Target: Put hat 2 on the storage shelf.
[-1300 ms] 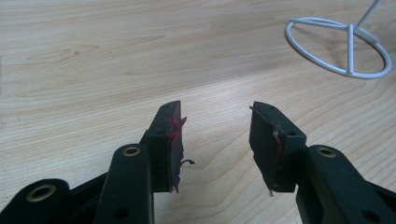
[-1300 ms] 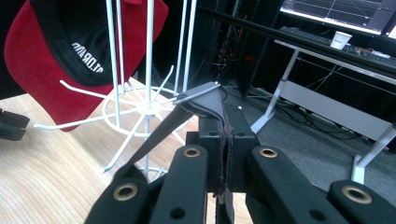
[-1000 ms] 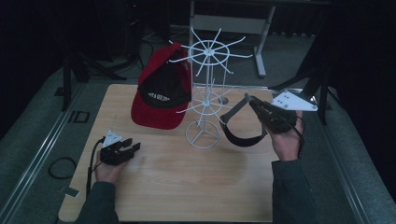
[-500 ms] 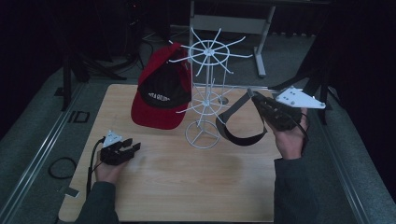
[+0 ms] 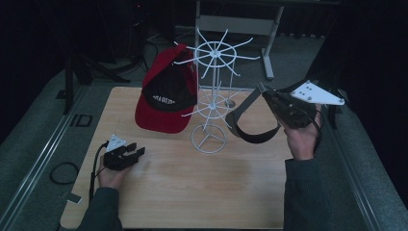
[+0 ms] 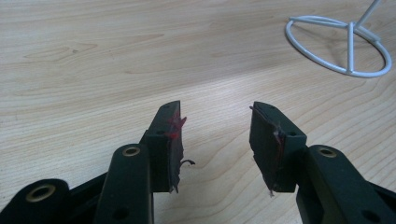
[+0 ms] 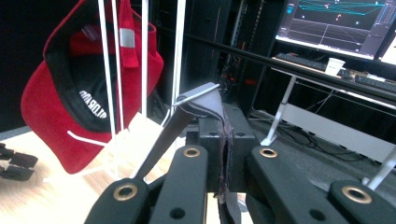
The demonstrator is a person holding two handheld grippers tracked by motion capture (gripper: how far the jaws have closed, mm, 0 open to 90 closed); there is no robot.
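A white wire rack (image 5: 211, 96) stands mid-table on a ring base (image 6: 338, 46). A red and black cap (image 5: 166, 96) hangs on the rack's left side; it also hangs at upper left behind the rack's rods in the right gripper view (image 7: 70, 98). My right gripper (image 5: 264, 92) hovers right of the rack, shut on a dark grey fabric band (image 5: 250, 127) whose loop dangles below it. The band's end is pinched between the jaws (image 7: 223, 126). My left gripper (image 5: 137, 153) rests low at the table's left, open with nothing between its fingers (image 6: 215, 135).
The wooden table (image 5: 192, 192) has bare room in front of the rack. Metal rails run along the floor on the left, with a cable loop (image 5: 62, 172) beside them. A desk frame (image 5: 269, 29) stands behind the table, and monitors (image 7: 336, 23) glow in the background.
My right gripper has risen a little with the band hanging from it, beside the rack. The left gripper has stayed put.
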